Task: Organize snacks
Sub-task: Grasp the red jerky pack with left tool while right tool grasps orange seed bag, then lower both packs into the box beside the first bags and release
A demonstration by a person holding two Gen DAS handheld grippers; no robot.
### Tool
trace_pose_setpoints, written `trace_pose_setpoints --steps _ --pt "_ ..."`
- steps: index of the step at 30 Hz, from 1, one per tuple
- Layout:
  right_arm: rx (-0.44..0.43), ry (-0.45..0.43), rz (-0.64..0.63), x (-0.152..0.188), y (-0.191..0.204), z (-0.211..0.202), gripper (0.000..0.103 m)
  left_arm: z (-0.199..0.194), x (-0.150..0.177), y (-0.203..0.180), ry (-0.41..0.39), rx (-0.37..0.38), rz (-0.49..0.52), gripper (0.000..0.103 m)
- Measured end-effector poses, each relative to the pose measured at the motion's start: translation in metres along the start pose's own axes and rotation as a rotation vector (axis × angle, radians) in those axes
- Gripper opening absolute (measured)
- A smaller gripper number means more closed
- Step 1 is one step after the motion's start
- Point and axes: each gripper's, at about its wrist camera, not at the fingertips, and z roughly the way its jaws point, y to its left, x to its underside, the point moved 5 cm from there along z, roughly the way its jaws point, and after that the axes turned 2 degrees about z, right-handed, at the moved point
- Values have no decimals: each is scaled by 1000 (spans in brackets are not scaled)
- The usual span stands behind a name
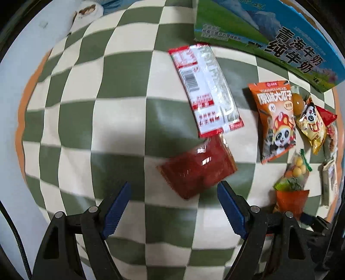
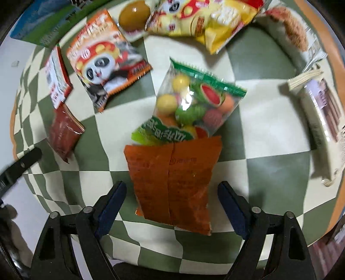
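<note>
Two views cover the same checkered cloth, each from behind a different hand-held gripper.

In the left wrist view, the left hand-held gripper hangs over the cloth with its blue-padded jaws spread wide and nothing between them. Just ahead of the tips lies a dark red packet, blurred. A long red-and-white packet with a barcode lies beyond it, its near end overlapping the red packet's far edge. Only this view shows the printed face of the milk carton box, green and blue with large dark lettering, lying at the far right of the cloth. Below it, an orange panda packet lies beside a yellow panda bag, with a brown egg between their upper ends. What the box holds cannot be seen.

In the right wrist view, the right hand-held gripper is likewise wide apart and holds nothing. An orange packet lies flat between the jaws, touching neither pad that I can see. Its far end overlaps a clear bag with a green top, and inside that bag are round candies in yellow, green, orange and pink. This view alone shows a pale wrapped bar clearly at the right edge. The panda packet, the red packet and the barcode packet sit at the left, the egg and yellow bag at the top, and only a corner of the box shows.
</note>
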Motion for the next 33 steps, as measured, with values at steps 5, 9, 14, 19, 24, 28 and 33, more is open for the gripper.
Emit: trace_pose_setpoints --steps 5,9,14,19,24,28,33 --pt "28 7 -32 3 3 5 63 14 -6 -45 -38 -152 373 82" --pt "26 11 -38 5 4 4 62 40 -1 -70 -12 -247 609 82" --pt "-1 21 -22 2 4 0 65 59 -1 -79 40 -161 606 61" --pt "23 19 -50 -2 18 2 65 61 9 -65 57 -107 435 57" --pt "67 31 -117 3 21 0 57 65 38 -32 195 103 52 56" --pt "108 45 -167 8 12 -5 57 73 68 -22 259 229 -128 56" --pt "89 64 -149 4 1 -7 65 88 75 -35 254 178 12 60"
